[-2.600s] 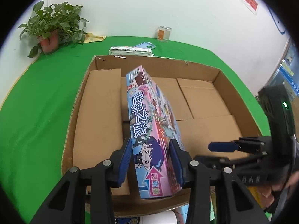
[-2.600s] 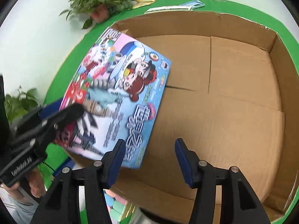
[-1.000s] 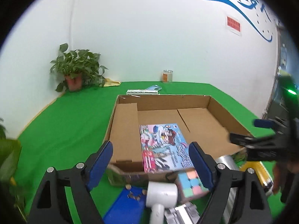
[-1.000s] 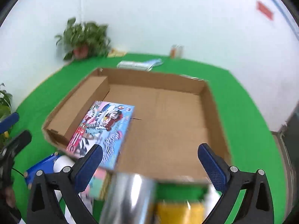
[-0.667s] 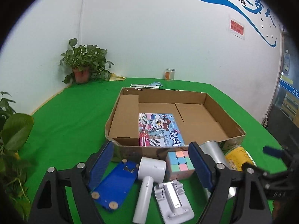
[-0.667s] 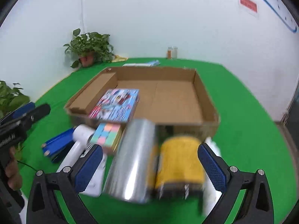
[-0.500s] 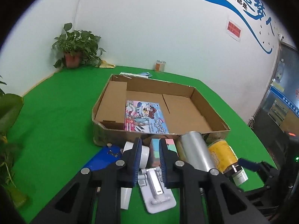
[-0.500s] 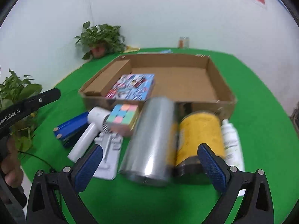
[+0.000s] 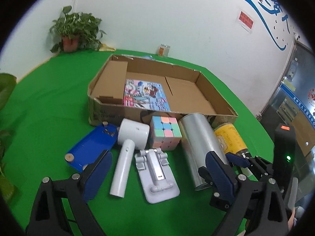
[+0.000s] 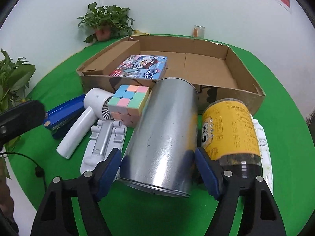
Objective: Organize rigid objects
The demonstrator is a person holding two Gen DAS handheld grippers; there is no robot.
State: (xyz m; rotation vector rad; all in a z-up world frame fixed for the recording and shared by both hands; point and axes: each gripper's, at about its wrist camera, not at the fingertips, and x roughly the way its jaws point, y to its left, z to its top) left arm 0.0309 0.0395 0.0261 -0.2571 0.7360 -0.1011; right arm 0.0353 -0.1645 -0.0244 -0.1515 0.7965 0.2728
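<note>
Right tool (image 10: 157,169) straddles the near end of the silver tin (image 10: 163,135), long axis pointing away toward the cardboard box (image 10: 244,96), jaws closing, not yet pressing; left tool (image 9: 157,169) opening, empty.

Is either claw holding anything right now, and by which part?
Nothing is held yet. The right claw is closing around the near end of the silver can, pads not yet pressing. The left claw is opening, empty.
</note>
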